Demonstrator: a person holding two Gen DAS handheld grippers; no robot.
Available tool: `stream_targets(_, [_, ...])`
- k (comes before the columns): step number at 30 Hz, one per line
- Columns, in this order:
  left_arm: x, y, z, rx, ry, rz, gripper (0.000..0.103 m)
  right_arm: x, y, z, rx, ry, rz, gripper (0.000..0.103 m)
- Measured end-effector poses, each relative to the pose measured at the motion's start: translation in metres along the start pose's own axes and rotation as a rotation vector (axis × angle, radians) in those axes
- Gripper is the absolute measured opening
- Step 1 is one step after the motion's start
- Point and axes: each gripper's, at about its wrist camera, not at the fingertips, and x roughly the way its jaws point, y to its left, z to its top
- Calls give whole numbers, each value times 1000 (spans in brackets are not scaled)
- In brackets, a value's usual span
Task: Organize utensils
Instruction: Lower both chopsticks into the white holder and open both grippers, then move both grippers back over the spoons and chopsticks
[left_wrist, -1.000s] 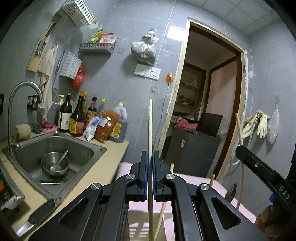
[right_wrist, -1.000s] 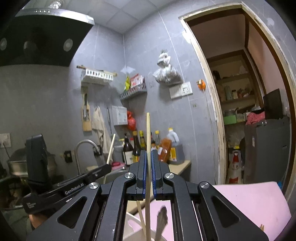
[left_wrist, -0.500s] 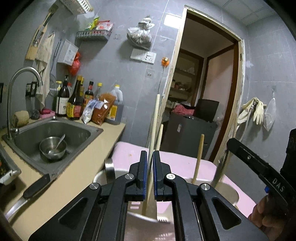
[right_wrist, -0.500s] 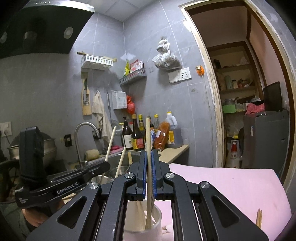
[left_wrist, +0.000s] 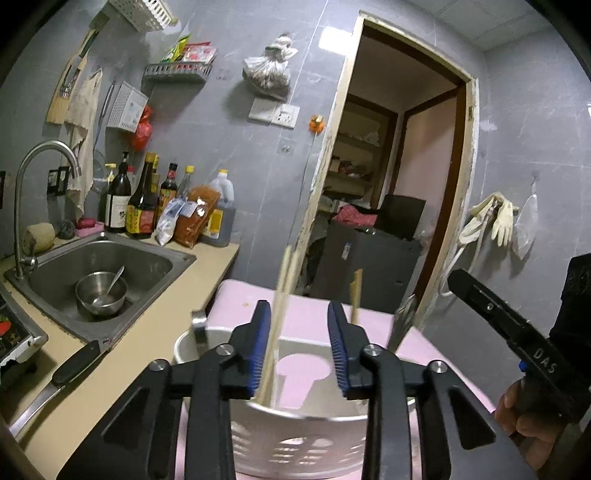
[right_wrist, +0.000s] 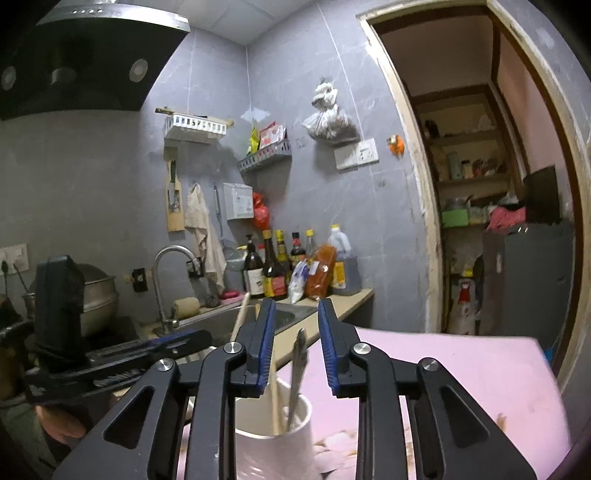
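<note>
A white utensil holder (left_wrist: 295, 439) stands on the pink mat (left_wrist: 314, 317) right under both grippers; it also shows in the right wrist view (right_wrist: 273, 443). Wooden chopsticks (left_wrist: 280, 295) stand in it, blurred, leaning by my left gripper's left pad. Another chopstick (left_wrist: 356, 295) and a metal utensil (left_wrist: 402, 321) stand further right. My left gripper (left_wrist: 299, 347) is open and empty. My right gripper (right_wrist: 293, 343) is open and empty above the holder, with a chopstick (right_wrist: 275, 398) and a metal utensil (right_wrist: 297, 369) standing between its jaws.
A steel sink (left_wrist: 99, 269) with a bowl and spoon (left_wrist: 101, 295) lies left. Bottles (left_wrist: 147, 206) line the wall. A knife (left_wrist: 62, 380) lies on the counter edge. A metal ladle rim (left_wrist: 199, 325) sits by the holder. Loose chopsticks (right_wrist: 500, 421) lie on the mat's right.
Both grippers lowered over the holder and opened, letting go of their chopsticks, which now stand in the holder.
</note>
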Motion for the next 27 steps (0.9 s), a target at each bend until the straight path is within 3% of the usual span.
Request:
stream_targets(2, [-3,-9,5,7,-13,-12,31,-7,-4,5,-12,-9,-23,26])
stream_targets(6, [-8,-30,14,30,-45,-28,45,-29,-18,16,-24,-42,-78,47])
stream_targets(13, [-11,-69,18,67,-84,-57,84,-71,-44,33,-59,-96,-171,80])
stream_targets(18, [-9,-94,16,82,-97,-69,97,-102,-62,37,-75,-121,-233,101])
stream_targets(27, [4,-134,-4,112,-34,-125,99,-138,-92,28,-99,-94,-309,103])
